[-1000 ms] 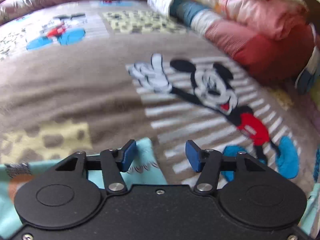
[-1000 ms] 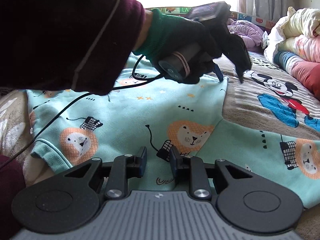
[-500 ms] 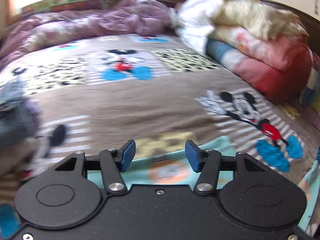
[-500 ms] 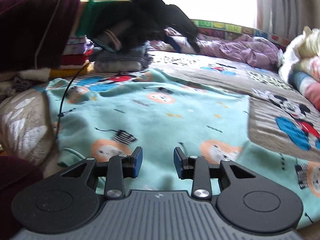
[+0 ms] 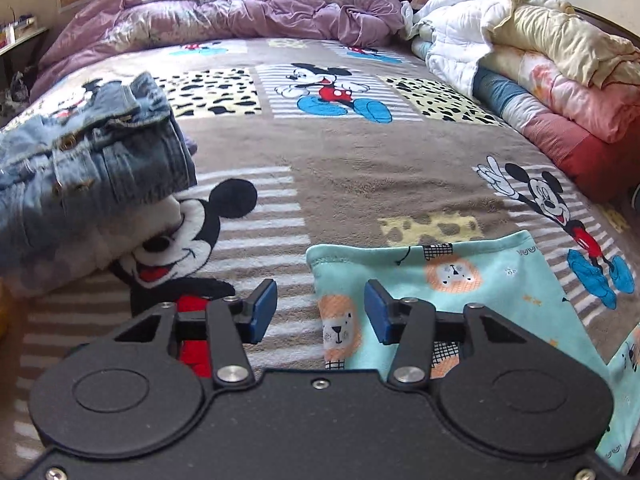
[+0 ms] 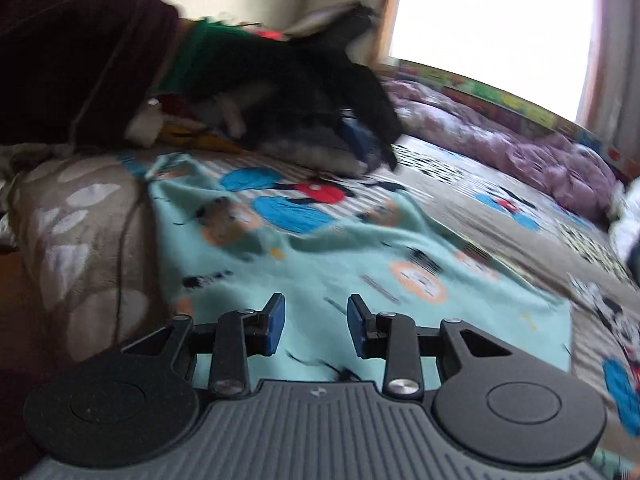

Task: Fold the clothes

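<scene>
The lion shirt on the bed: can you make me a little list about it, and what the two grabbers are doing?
garment: mint lion-print shirt, spread on the bed
surface: Mickey Mouse blanket
left gripper: open, holding nothing, over the shirt's edge
right gripper: open, holding nothing, over the shirt
nearby clothes: folded denim piece to the left
far side: purple quilt, bunched up
folding: not started yet

The left gripper (image 5: 320,312) is wide open, its blue fingers (image 5: 262,310) far apart with nothing between them. The right gripper (image 6: 316,330) is open too. A gloved hand (image 6: 256,76) in a dark red sleeve (image 6: 76,60) reaches across, blurry.
</scene>
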The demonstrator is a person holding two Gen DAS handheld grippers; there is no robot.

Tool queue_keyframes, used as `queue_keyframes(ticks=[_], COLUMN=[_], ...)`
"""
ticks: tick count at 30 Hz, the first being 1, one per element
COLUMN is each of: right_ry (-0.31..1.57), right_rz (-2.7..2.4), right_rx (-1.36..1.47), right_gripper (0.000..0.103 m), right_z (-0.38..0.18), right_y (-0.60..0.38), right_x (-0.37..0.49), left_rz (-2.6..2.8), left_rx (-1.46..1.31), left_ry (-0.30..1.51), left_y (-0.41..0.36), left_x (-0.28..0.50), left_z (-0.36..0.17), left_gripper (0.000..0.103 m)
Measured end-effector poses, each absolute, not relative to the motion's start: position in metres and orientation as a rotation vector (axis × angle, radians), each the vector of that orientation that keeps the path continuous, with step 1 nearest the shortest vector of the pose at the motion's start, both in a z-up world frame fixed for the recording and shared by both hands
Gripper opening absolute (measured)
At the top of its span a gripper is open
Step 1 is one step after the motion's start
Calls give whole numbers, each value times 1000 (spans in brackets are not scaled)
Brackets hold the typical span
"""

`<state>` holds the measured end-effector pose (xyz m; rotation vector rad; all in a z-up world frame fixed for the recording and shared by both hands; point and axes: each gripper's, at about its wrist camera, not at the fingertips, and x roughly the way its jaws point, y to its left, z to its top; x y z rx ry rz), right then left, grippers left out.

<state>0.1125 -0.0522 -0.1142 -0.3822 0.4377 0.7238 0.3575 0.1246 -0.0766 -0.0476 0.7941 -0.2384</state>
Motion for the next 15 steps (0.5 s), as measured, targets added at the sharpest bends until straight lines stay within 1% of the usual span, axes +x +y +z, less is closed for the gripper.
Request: queue_keyframes(ticks=[3, 6, 11, 13, 14, 15], right_ry=[447, 461, 502, 518, 527, 535], right_rz=[783, 811, 823, 828, 830, 832], right_rx=[-442, -453, -417, -402, -395, -388], right_gripper=[35, 35, 35, 35, 35, 35], right_z=[-117, -123, -133, -137, -139, -141], right_y=[-23, -6, -6, -6, -6, -6], right_x=[117, 122, 129, 132, 134, 135], left_rz=[-235, -239, -247, -253, -257, -262], left_rx=[-82, -124, -162, -165, -166, -166], left_ry=[805, 816, 840, 859, 870, 880], left_y=[128, 131, 129, 128, 128, 127], left_x=[369, 383, 405, 409, 411, 413], left_z=[-86, -93, -106, -113, -117, -121], left_gripper=[43, 35, 35, 32, 29, 15])
